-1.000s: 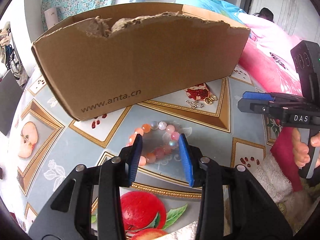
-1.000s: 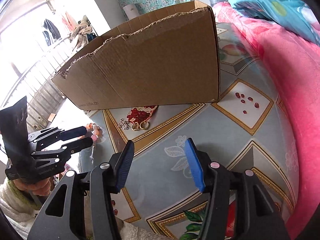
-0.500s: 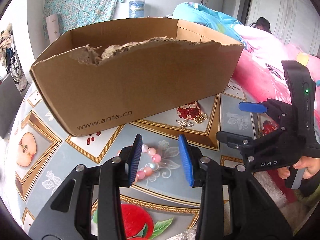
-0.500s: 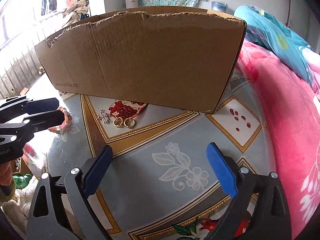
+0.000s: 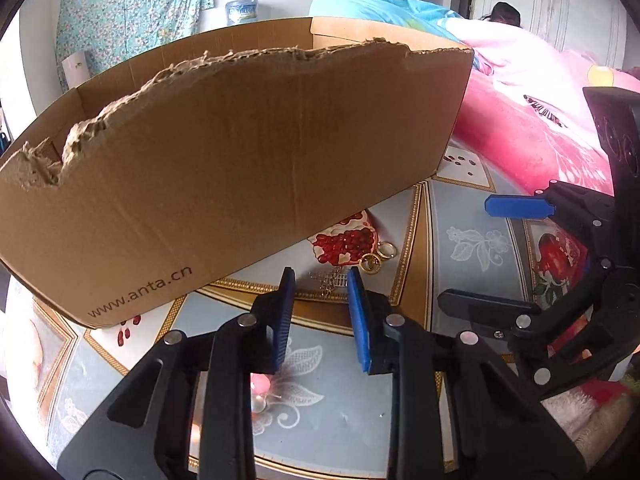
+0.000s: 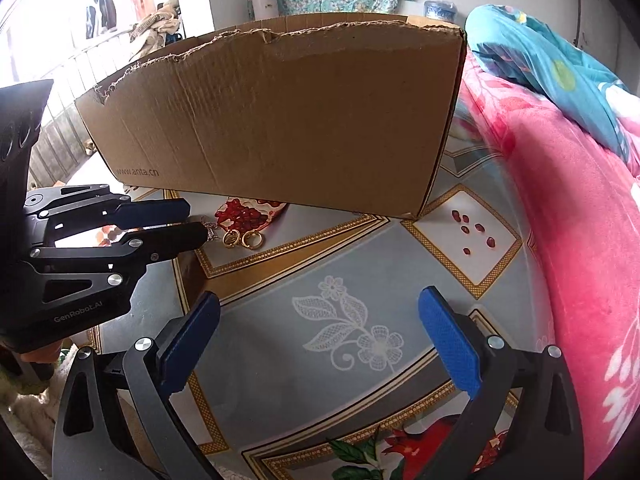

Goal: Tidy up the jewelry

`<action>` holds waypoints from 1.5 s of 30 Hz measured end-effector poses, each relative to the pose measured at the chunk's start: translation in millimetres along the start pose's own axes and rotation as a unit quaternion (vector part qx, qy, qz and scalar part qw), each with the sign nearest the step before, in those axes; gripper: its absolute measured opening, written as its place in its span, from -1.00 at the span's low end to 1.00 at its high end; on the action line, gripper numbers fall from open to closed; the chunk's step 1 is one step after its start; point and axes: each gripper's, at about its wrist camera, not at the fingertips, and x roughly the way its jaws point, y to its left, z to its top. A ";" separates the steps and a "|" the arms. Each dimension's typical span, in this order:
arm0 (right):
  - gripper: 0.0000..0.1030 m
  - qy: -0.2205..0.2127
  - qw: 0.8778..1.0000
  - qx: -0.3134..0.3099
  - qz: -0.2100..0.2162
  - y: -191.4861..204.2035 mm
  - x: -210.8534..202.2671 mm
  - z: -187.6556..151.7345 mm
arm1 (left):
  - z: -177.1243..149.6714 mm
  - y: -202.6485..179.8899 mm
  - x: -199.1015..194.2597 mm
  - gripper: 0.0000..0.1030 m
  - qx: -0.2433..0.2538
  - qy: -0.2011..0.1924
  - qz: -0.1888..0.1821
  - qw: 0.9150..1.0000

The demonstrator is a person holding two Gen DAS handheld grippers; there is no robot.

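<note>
A small silver charm [image 5: 331, 280] lies on the patterned tablecloth [image 5: 460, 208] just in front of the cardboard box [image 5: 240, 168]. Two gold rings [image 5: 378, 257] sit right of it. My left gripper [image 5: 320, 276] hovers over the charm, which shows between its fingertips; the jaws are closing with a gap still between the pads. Under its left finger peeks the pink bead bracelet [image 5: 260, 385]. In the right wrist view the left gripper [image 6: 198, 222] reaches in from the left beside the gold rings [image 6: 242, 239]. My right gripper [image 6: 320, 300] stands wide open and empty over bare cloth.
The box [image 6: 300, 120] has a torn top rim and stands close behind the jewelry. A pink blanket [image 6: 560, 220] and a blue quilt [image 6: 540, 52] bound the table on the right. The right gripper [image 5: 464, 252] stands just right of the left one.
My left gripper has moved right, off the bead bracelet and over to the silver charm, and its jaws have narrowed. My right gripper has opened wide.
</note>
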 end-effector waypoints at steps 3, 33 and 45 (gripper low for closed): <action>0.88 -0.008 1.000 0.010 0.007 -1.2 -2.3 -1.3 | 0.3 -4.1 -0.1 -0.76 0.014 0.002 0.000 1.000; 0.88 -0.033 0.998 0.039 0.025 -4.3 -6.7 -6.6 | -3.7 -8.0 -9.9 -0.65 0.029 -0.004 0.006 1.000; 0.88 -0.035 0.997 0.057 0.048 -12.6 -8.5 -5.4 | -1.6 -4.5 -3.1 -0.96 0.034 0.000 -0.016 0.999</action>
